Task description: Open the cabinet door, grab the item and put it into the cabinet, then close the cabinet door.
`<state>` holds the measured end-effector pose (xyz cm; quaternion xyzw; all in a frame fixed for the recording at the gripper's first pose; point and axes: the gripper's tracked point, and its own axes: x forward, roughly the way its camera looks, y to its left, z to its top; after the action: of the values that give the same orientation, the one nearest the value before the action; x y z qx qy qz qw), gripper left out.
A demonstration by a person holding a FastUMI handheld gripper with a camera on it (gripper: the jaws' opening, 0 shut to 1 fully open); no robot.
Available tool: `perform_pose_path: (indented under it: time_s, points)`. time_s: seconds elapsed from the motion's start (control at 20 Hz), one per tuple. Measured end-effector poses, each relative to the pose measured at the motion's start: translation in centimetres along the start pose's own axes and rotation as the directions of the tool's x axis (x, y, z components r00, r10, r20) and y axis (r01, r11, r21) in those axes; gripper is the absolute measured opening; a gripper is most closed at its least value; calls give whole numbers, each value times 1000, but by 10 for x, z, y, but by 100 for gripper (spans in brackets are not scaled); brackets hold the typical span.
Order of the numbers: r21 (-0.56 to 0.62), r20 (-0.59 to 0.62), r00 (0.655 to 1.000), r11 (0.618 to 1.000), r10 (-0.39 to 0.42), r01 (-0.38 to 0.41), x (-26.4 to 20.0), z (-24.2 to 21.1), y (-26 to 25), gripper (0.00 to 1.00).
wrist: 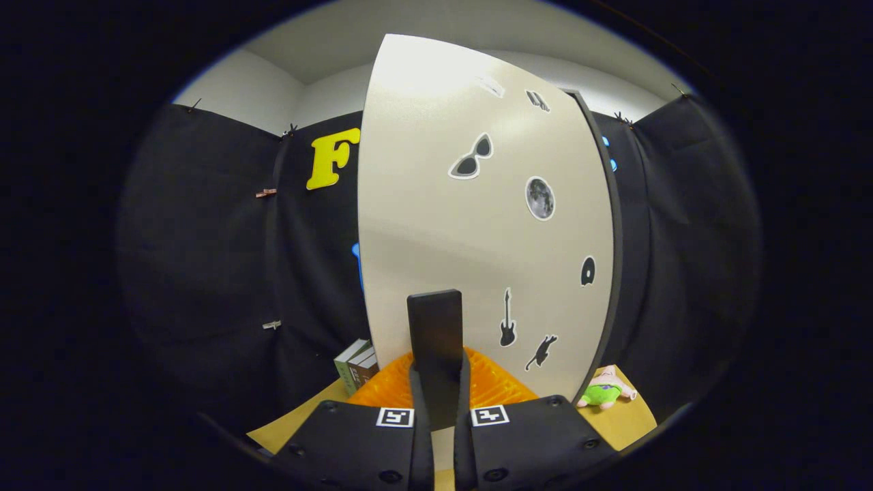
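Gripper (pixel 436 409) is closed on a dark upright handle (pixel 435 334) that stands on the cabinet door (pixel 477 225); both fingers (pixel 354 443) press its lower part from either side, with no gap visible. The door is pale, carries several stickers, and appears swung partly out from the cabinet body, whose dark edge (pixel 610 259) runs down the right side of the panel. Whether the door is being opened or closed cannot be told from this one view. The likely item, a small plush toy (pixel 603 390), lies on the table (pixel 624 426) to the right, near the foot of the dark edge and outside the cabinet, so the judgement is that the opening step is in hand and the item is not yet stowed. An orange ribbed tray (pixel 494 385) sits just beyond the fingers at the foot of the door, and books (pixel 356 368) stand to the left. The next move calls for swinging the door along its hinge arc without twisting the handle, then releasing and reaching right for the toy. The gripper is held level, pointed squarely at the door face, fingers side by side.
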<state>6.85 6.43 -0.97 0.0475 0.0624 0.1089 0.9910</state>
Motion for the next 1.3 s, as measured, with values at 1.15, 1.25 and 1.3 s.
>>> perform_pose_path:
  time_s: [1.15, 1.25, 1.3]
  points:
    - [-8, 65, 958, 960, -279, 280, -112, 9, -148, 13]
    - [-3, 80, 946, 949, -313, 314, -119, 13, -167, 13]
    - [5, 83, 943, 946, -322, 323, -123, 12, -176, 13]
